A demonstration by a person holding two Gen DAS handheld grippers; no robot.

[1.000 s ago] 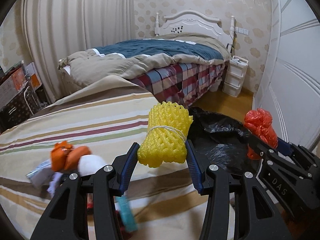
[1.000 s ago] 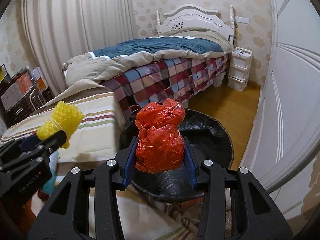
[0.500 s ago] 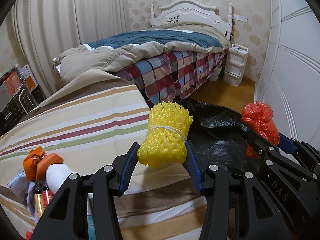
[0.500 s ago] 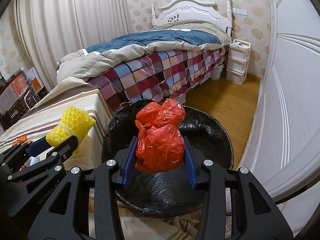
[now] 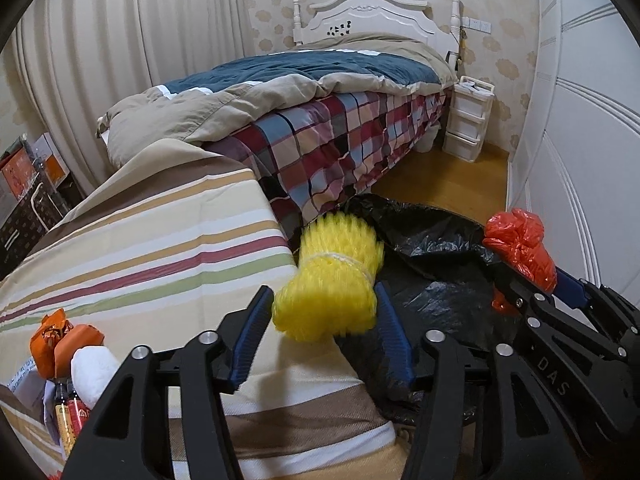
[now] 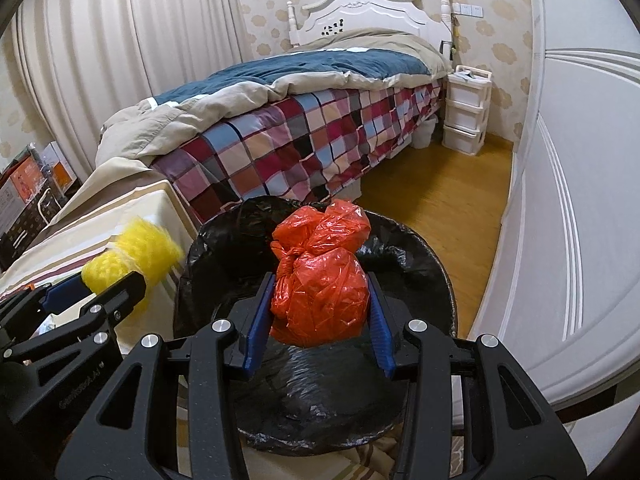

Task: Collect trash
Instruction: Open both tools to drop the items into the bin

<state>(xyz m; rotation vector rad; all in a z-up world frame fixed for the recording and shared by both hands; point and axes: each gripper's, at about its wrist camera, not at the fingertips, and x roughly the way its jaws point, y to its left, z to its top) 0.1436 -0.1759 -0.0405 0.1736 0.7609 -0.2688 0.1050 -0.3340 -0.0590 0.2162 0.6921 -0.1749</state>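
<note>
A yellow foam net (image 5: 328, 284) sits blurred between the blue pads of my left gripper (image 5: 323, 290), at the edge of the striped table and beside the black-lined bin (image 5: 432, 240). The left jaws are opening, and small gaps show between the pads and the net. My right gripper (image 6: 320, 280) is shut on a knotted red plastic bag (image 6: 320, 276) and holds it over the open mouth of the bin (image 6: 420, 248). The right wrist view also shows the yellow net (image 6: 136, 252) at the left. The left wrist view shows the red bag (image 5: 520, 244) at the right.
On the striped tablecloth (image 5: 160, 248) at lower left lie orange wrappers (image 5: 60, 340), a white wad and small bottles. Beyond the bin are a bed with a checked cover (image 6: 320, 140), white drawers (image 6: 466, 120) and wood floor. White wardrobe doors (image 6: 580, 200) line the right.
Both grippers have moved toward the bin, which now lies under the red bag. The left jaws have widened, and the yellow net has turned blurred and tilted between them.
</note>
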